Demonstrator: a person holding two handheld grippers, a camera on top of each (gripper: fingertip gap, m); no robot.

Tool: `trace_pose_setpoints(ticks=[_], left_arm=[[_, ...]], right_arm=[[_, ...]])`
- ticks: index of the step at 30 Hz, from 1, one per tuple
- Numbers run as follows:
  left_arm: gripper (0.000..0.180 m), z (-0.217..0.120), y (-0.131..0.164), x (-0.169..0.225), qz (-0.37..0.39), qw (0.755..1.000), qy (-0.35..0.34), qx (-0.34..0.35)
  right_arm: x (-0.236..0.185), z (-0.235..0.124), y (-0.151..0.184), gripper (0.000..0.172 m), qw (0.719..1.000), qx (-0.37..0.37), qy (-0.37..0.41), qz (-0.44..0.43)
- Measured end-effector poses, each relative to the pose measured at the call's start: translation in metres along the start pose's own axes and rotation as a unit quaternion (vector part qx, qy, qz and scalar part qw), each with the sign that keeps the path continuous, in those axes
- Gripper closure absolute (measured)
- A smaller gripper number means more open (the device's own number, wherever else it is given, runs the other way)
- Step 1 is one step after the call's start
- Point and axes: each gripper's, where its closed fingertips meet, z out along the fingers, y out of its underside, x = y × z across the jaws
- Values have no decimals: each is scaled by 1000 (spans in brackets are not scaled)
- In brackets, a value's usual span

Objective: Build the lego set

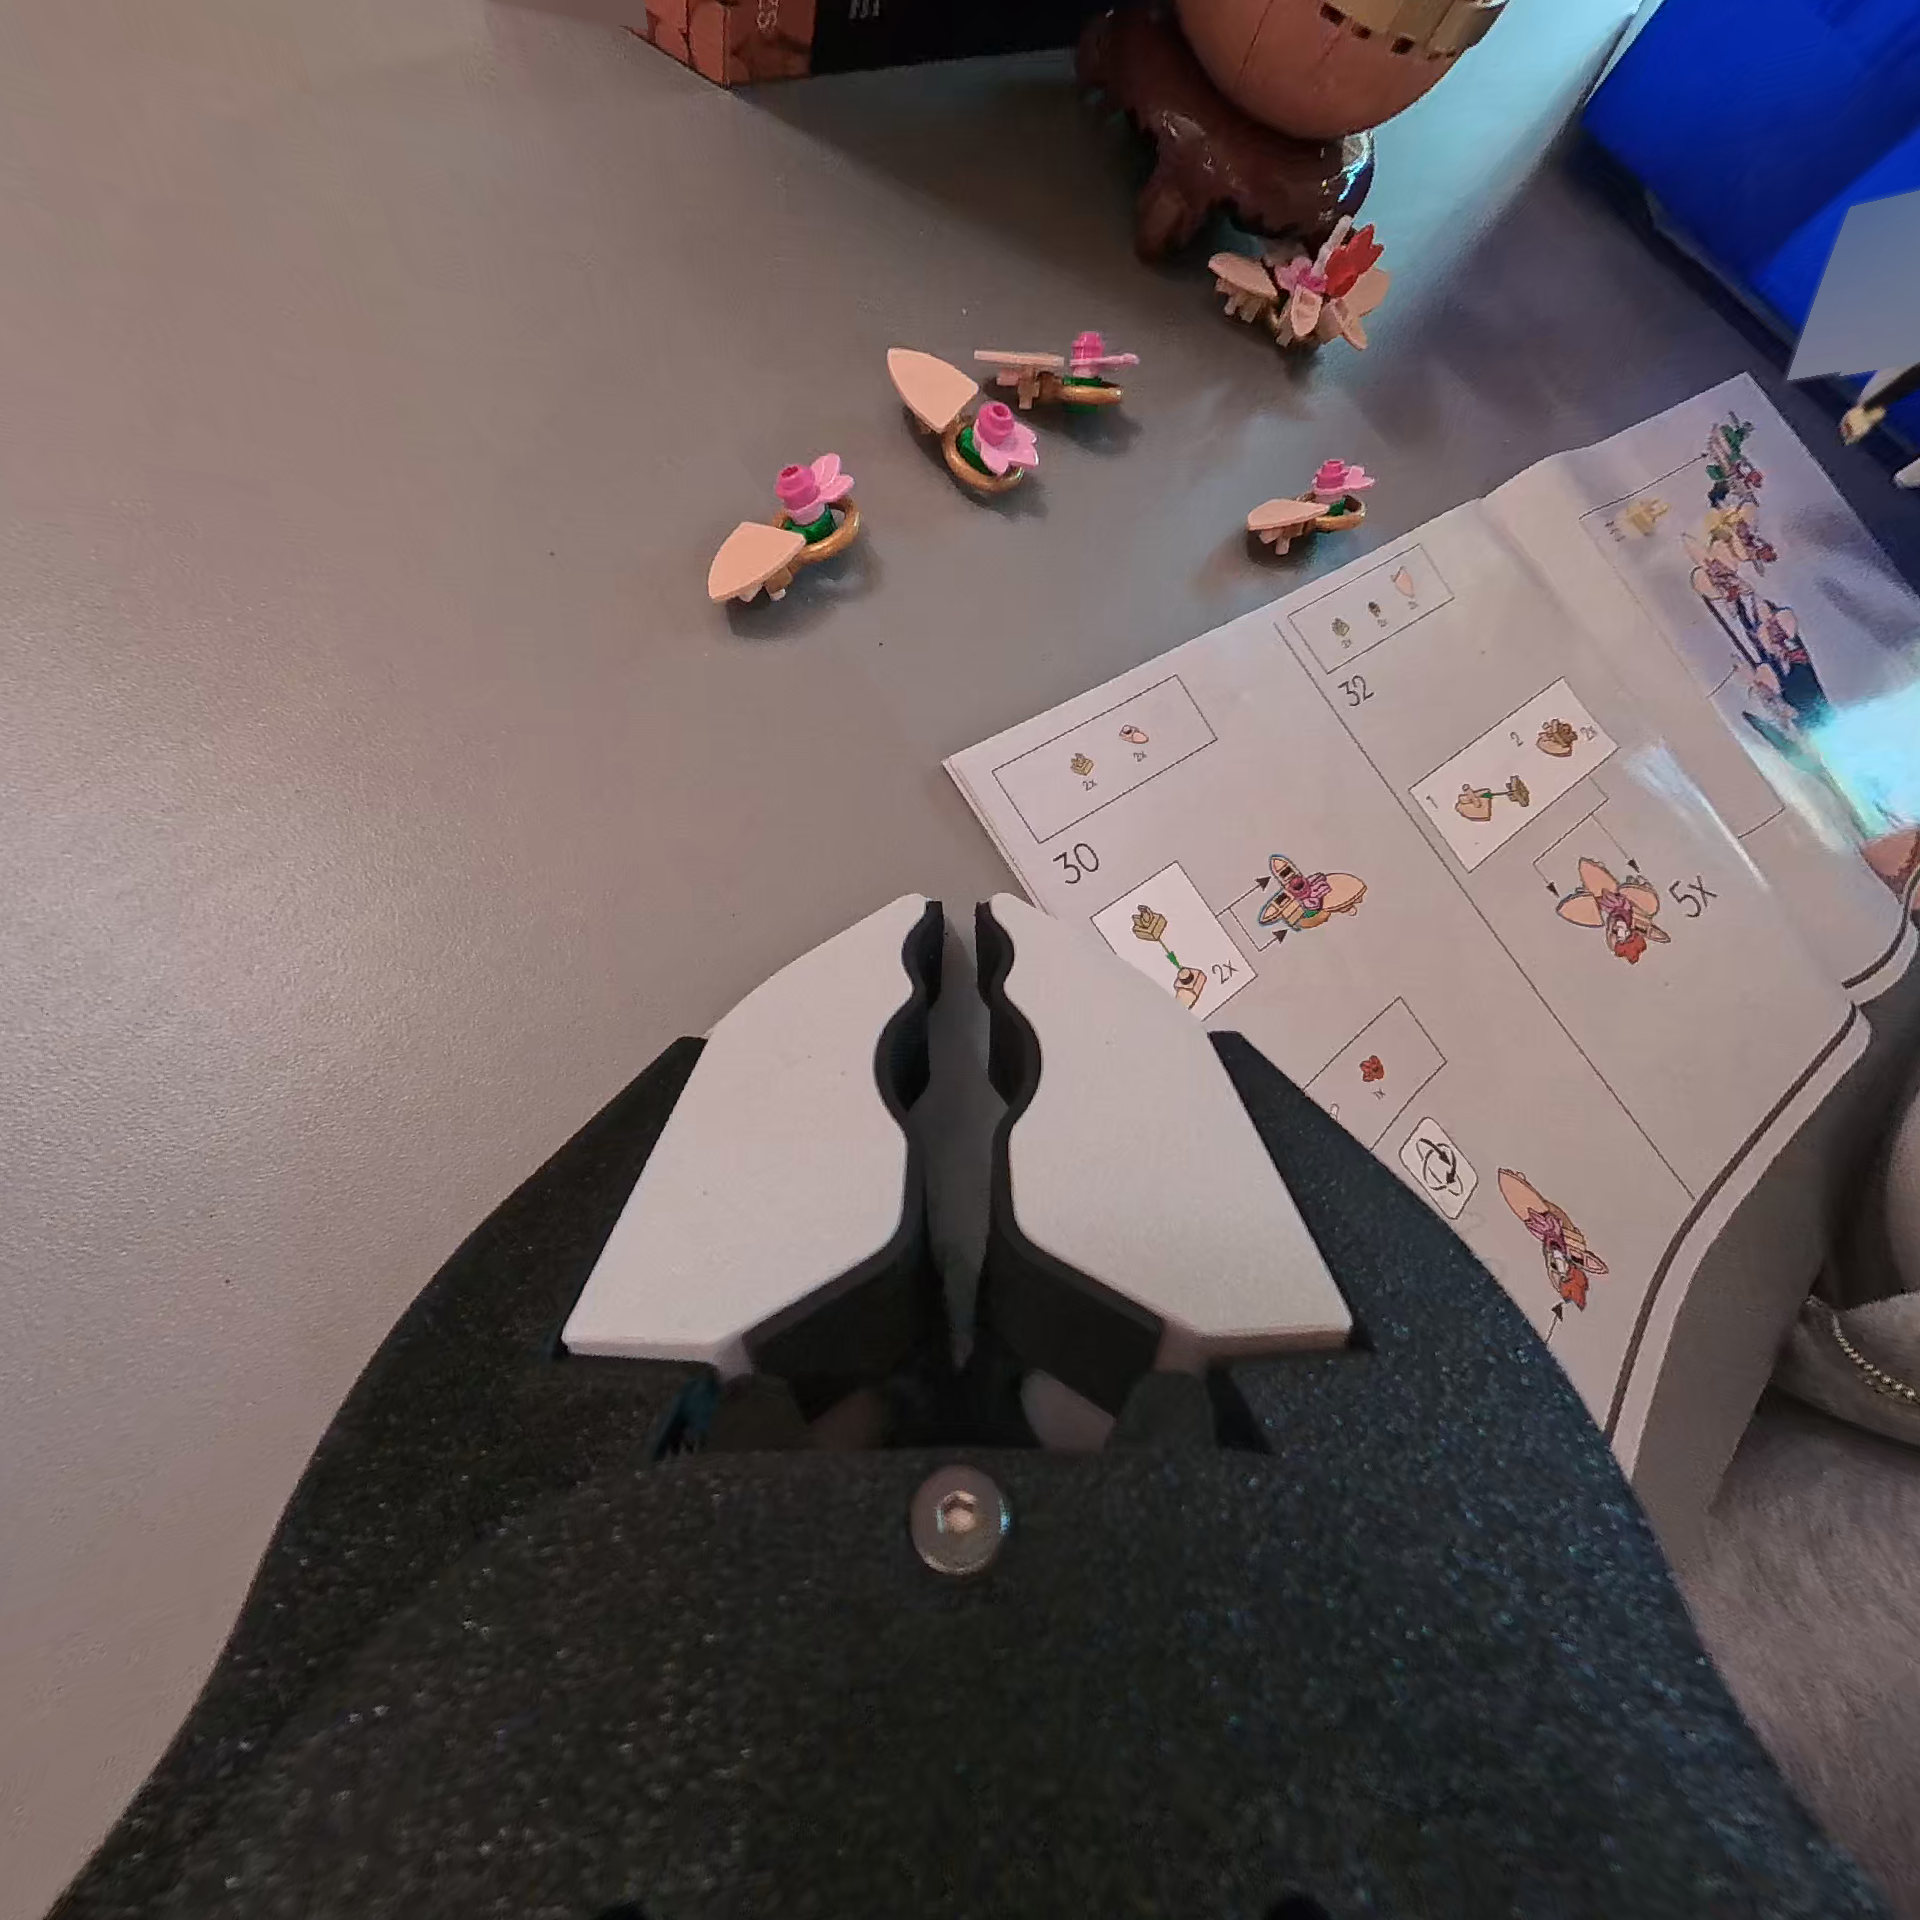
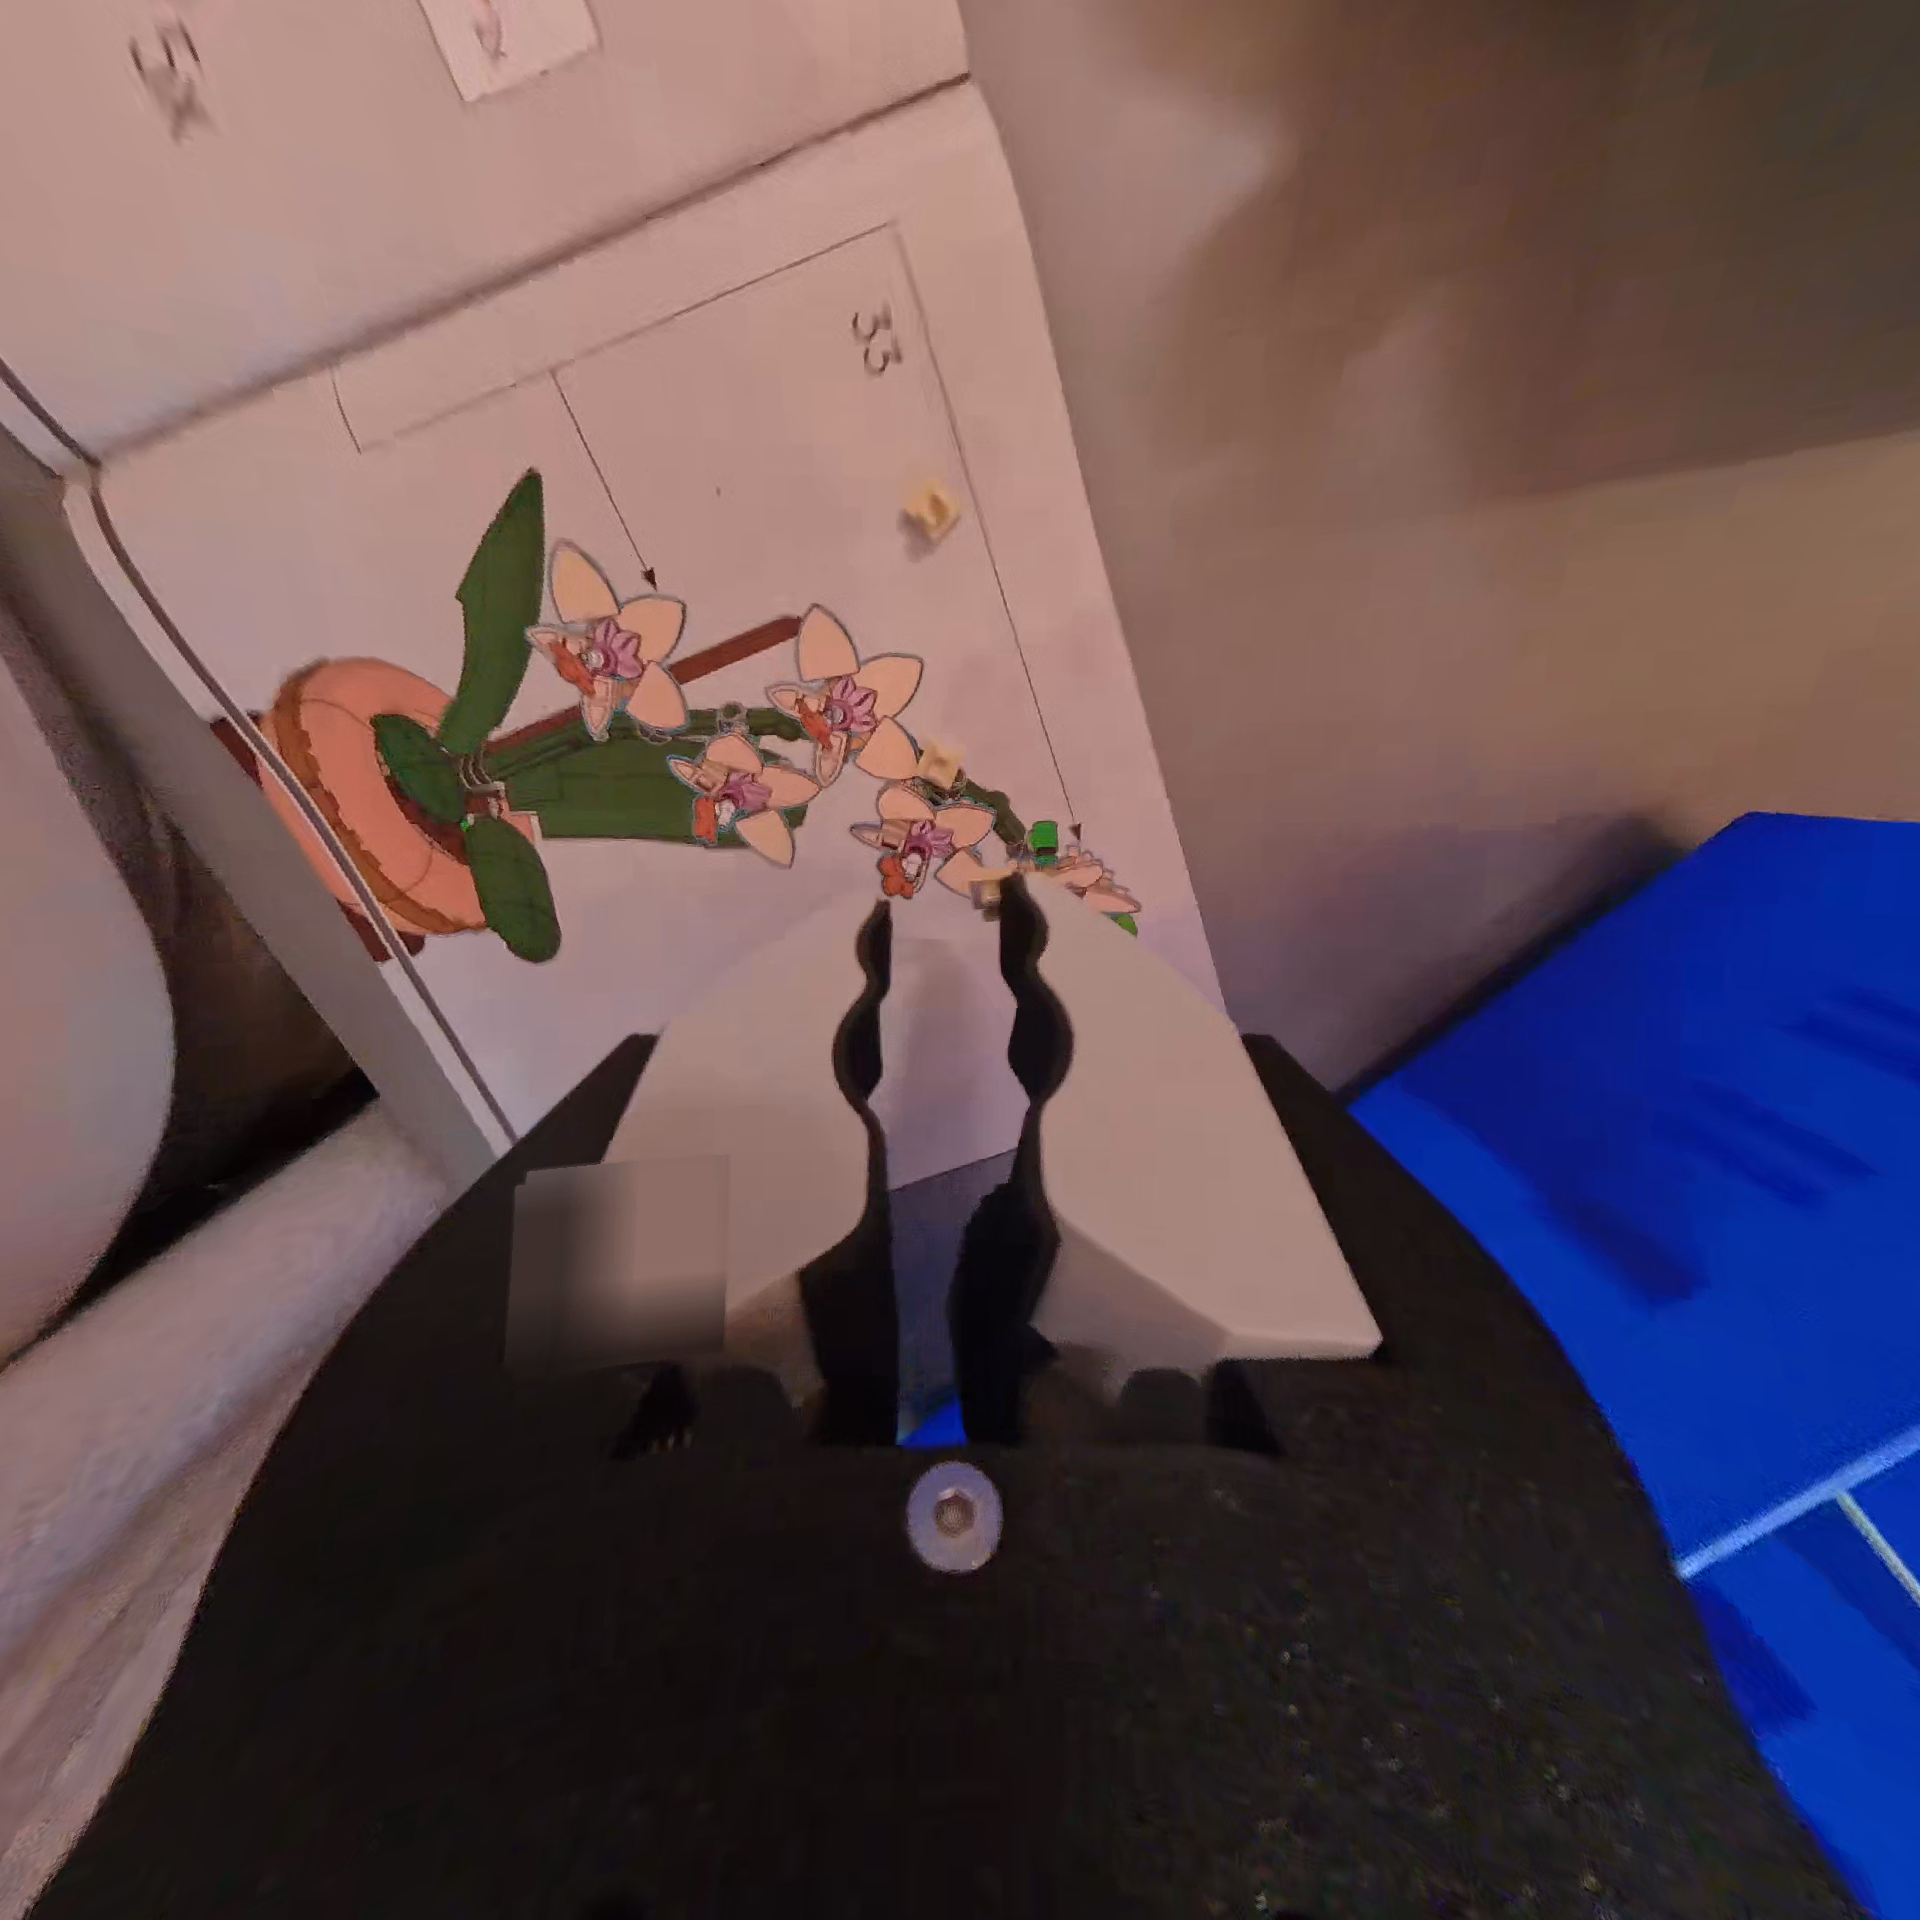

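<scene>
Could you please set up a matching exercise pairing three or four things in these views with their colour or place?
Things:
1. Open instruction booklet
2. Storage bin
3. Small tan brick
4. Round pot model

Descriptions:
A. blue
B. lying on a booklet page
C. far end of the table, on a brown stand
D. spread flat just right of the left tongs

Pairs: 1-D, 2-A, 3-B, 4-C

The left gripper (image 1: pixel 958 914) is pointing forward and down, its grey fingers (image 1: pixel 831 1049) standing nearly together with only a thin slit showing between the black pads, nothing gripped. The right gripper (image 2: pixel 945 914) is tilting downward too, its fingers (image 2: pixel 1132 1049) parted wider, nothing between them.
</scene>
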Motion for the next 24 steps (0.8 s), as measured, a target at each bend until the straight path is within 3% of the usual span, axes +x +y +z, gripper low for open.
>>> trace_pose_setpoints(ticks=[5,7,9,11,13,14,15,20,24], left_arm=[[174,0,0,0,0,1000,1,0],[174,0,0,0,-2,1000,2,0],[174,0,0,0,-3,1000,4,0],[174,0,0,0,-2,1000,2,0],[174,0,0,0,0,1000,0,0],[174,0,0,0,1,1000,0,0],[174,0,0,0,1,1000,0,0],[175,0,0,0,0,1000,0,0],[175,0,0,0,-2,1000,2,0]], right_arm=[[-7,-18,-16,146,995,90,-44,30],[-15,-10,-9,134,995,66,-64,32],[-12,8,0,127,998,24,-28,49],[-12,18,-5,109,998,31,1,52],[-17,29,-4,115,998,31,8,53],[-19,34,5,107,998,3,2,60],[-18,31,0,113,997,23,-3,78],[-15,-21,-34,115,977,160,-28,135],[13,-93,-23,139,971,209,74,94]])
